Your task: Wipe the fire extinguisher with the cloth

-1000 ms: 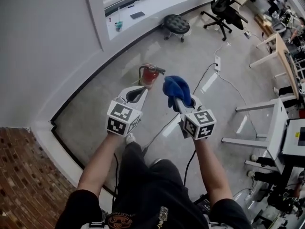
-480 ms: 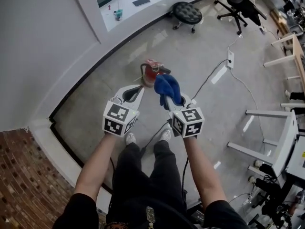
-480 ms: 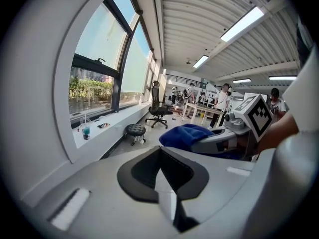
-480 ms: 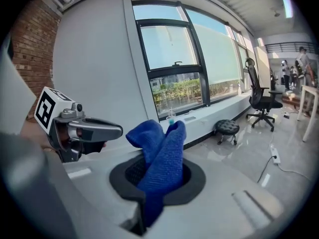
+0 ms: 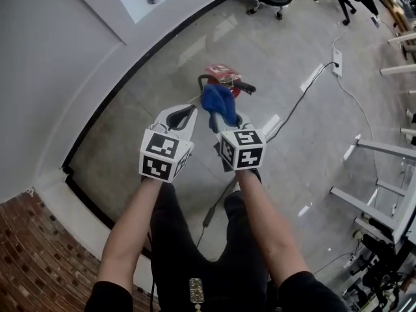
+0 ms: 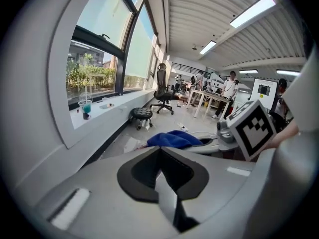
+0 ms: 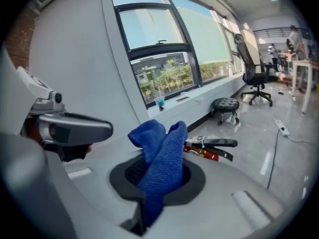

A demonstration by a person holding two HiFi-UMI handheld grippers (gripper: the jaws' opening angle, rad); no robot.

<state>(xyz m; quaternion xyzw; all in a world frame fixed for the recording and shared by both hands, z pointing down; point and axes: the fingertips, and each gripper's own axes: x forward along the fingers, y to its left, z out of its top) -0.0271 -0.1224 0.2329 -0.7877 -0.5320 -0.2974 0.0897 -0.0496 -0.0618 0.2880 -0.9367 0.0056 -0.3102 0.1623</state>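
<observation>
Fire extinguisher (image 5: 224,75) stands on open floor (image 5: 279,47), cloth (image 5: 218,103) just beside.

The left gripper (image 6: 160,158) fills the near part, its grey fingers (image 6: 107,188) pressed together with nothing between them. Just past their tips, a blue cloth (image 6: 174,139) lies bunched at the front of the right gripper (image 6: 207,142), whose marker cube (image 6: 250,128) stands at the right. On the left, a cup (image 6: 85,107) sits on the window sill (image 6: 107,108). Farther off are a round stool (image 6: 142,114), an office chair (image 6: 162,88) and desks (image 6: 212,97) with people around them.
</observation>
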